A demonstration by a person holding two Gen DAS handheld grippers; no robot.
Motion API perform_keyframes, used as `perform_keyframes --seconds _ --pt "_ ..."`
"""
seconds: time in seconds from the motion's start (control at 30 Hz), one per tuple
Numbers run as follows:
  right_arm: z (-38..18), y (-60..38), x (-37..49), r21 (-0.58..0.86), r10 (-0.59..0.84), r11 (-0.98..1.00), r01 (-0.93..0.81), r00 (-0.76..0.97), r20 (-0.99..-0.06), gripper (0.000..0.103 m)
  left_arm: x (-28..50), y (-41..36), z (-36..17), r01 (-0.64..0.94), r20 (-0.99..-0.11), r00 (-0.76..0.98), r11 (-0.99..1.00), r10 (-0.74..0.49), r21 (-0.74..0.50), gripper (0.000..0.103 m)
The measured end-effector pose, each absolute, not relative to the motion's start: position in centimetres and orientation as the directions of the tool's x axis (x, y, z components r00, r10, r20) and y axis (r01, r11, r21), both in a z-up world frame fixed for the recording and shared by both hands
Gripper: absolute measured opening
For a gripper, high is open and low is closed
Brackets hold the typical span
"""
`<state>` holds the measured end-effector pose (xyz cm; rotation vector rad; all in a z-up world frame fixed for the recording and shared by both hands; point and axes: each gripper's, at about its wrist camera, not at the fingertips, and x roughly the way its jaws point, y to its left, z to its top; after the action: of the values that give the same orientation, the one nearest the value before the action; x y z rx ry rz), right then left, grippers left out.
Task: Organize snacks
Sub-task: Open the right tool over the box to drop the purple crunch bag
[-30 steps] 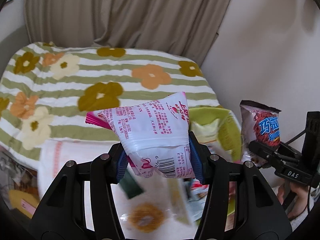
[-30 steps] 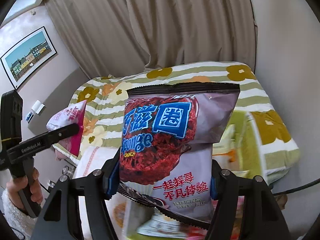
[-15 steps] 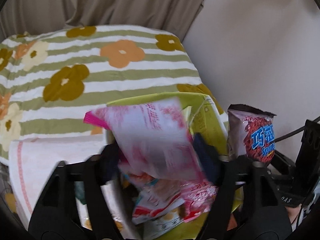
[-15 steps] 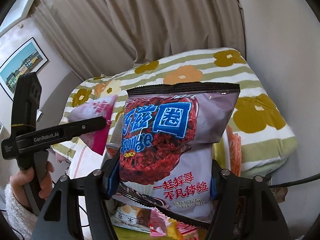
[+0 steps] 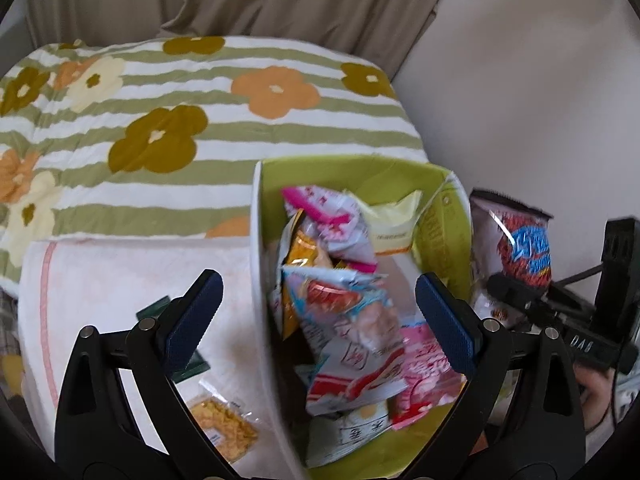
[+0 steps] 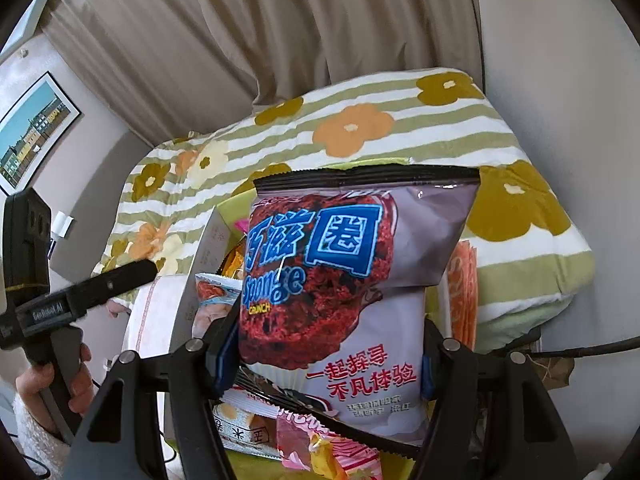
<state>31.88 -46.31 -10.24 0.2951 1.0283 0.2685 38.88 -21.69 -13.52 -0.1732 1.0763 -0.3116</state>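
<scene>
My left gripper point(image 5: 318, 300) is open and empty above the green box point(image 5: 440, 216), which holds several snack packets. The pink and white packet point(image 5: 332, 220) lies on top of the pile in the box. My right gripper point(image 6: 324, 354) is shut on a purple Sponge Crunch bag point(image 6: 352, 280) and holds it upright over the box's near right side; that bag also shows in the left wrist view point(image 5: 520, 248). The left gripper shows at the left of the right wrist view point(image 6: 112, 284).
The box stands on a white cloth point(image 5: 112, 280) in front of a flowered striped quilt point(image 5: 160, 100). A yellow cracker packet point(image 5: 224, 428) and a dark green packet point(image 5: 160, 308) lie on the cloth left of the box. A wall point(image 5: 520, 100) is close on the right.
My left gripper has opened and let the pink and white packet drop into the green box. My right gripper has brought the Sponge Crunch bag closer over the box.
</scene>
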Motion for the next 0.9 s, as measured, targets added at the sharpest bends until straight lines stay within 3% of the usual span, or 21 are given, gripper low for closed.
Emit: perform_keyframes --seconds 0.2,0.23,0.27,0.3,0.4,0.63,0.9 --pt "-10.9 -44.6 34.1 0.344 0.366 0.930 -0.133 0.433 -0.823 0.066 38.1 -20.9 -13.2 0.149 -0.840 0.449 0.952 -0.306 -0.267 0.097" --pt "-10.8 -44.3 34.6 0.324 0.351 0.936 -0.138 0.437 -0.828 0.074 37.8 -20.6 -13.1 0.142 -0.839 0.450 0.952 -0.306 -0.271 0.097" --pt "-10.7 -44.1 34.7 0.317 0.344 0.939 -0.137 0.444 -0.827 0.093 37.7 -20.3 -13.0 0.138 -0.838 0.453 0.953 -0.304 -0.271 0.097" --pt "-10.4 -44.0 34.8 0.320 0.349 0.937 -0.142 0.455 -0.819 0.102 37.3 -19.7 -12.8 0.127 -0.836 0.460 0.954 -0.298 -0.270 0.097" --pt "-9.6 -43.8 34.1 0.305 0.353 0.935 -0.179 0.510 -0.784 0.103 36.4 -18.1 -12.5 0.099 -0.835 0.475 0.960 -0.277 -0.262 0.097" --pt "-10.6 -43.3 33.0 0.332 0.377 0.926 -0.179 0.451 -0.809 0.103 33.8 -13.2 -12.5 -0.015 -0.838 0.500 0.965 -0.220 -0.262 0.097" --pt "-8.4 -39.6 30.2 0.264 0.344 0.938 -0.225 0.501 -0.794 0.103 31.1 -8.0 -12.0 -0.073 -0.830 0.521 0.958 -0.200 -0.277 0.097"
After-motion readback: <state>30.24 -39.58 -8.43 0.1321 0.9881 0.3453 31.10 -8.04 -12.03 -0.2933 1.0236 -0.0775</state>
